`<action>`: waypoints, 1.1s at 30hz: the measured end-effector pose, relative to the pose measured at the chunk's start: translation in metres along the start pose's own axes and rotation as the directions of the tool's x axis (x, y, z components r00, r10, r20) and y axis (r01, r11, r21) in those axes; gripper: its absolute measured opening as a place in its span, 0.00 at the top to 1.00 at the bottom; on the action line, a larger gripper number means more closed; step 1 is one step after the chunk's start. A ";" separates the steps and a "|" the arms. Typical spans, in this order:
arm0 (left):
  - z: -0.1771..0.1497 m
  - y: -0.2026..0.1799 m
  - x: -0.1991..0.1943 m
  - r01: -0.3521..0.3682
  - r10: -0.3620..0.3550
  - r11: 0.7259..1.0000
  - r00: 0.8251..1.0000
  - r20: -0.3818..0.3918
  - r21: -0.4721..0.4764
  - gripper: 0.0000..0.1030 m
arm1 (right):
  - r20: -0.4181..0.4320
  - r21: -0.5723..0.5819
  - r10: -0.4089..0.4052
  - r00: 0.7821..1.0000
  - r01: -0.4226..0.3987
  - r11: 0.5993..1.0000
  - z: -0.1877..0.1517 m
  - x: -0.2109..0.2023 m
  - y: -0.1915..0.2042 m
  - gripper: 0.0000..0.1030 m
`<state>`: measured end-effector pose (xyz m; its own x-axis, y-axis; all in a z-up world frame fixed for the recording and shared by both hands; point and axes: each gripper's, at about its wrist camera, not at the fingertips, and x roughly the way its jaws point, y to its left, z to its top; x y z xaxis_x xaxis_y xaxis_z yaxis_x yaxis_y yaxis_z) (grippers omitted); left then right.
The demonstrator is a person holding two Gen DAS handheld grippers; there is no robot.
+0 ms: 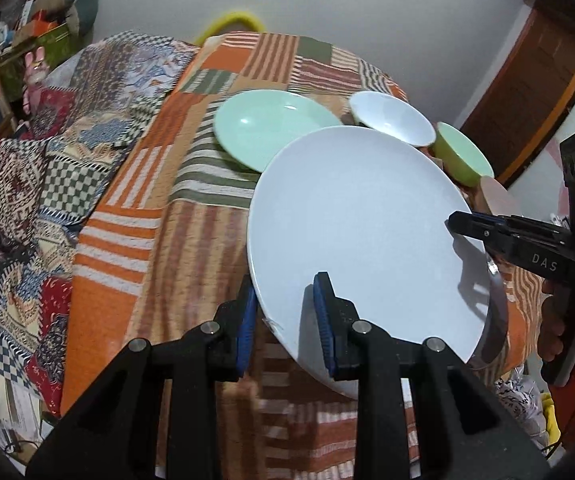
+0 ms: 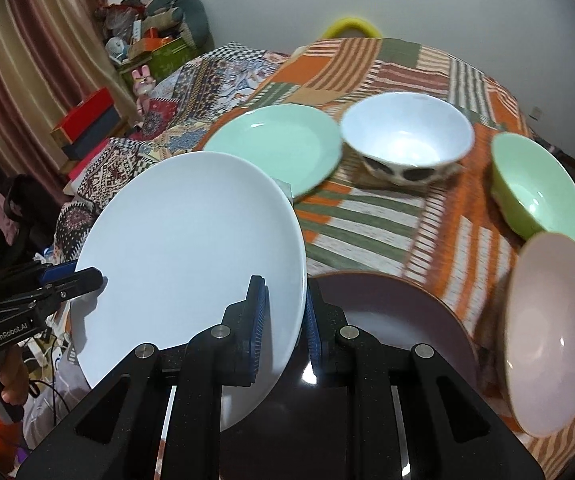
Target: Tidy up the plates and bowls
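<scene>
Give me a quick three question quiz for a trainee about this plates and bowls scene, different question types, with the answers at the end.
1. True or false: both grippers are clamped on the rim of the white plate.
2. Multiple choice: which dish stands between the mint green plate and the green bowl in the right wrist view? A) a pink bowl B) a white bowl with dark spots C) a purple plate
3. Fill in: the dishes rest on a patchwork ____ in orange, green and white stripes.

Key: 1 true, the left gripper and the right gripper each pinch it; 2 B, the white bowl; 3 cloth.
</scene>
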<state>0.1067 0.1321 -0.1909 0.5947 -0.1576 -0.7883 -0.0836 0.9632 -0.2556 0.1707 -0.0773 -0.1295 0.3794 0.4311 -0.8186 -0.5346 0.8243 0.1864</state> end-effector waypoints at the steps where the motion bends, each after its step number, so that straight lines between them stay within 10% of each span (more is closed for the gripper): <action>1: 0.001 -0.006 0.002 0.004 -0.004 1.000 1.000 -0.003 0.011 0.73 | 0.002 0.007 -0.004 1.000 0.004 1.000 -0.003 -0.002 -0.004 0.83; 33: -0.002 -0.085 0.061 0.045 -0.025 0.984 0.993 -0.116 0.172 0.73 | -0.051 0.192 -0.039 0.998 0.048 0.980 -0.064 -0.022 -0.074 0.83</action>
<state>0.1485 0.0398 -0.2188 0.4997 -0.2063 -0.8413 0.0822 0.9781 -0.1911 0.1533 -0.1710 -0.1598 0.3608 0.3793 -0.8520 -0.3606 0.8993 0.2477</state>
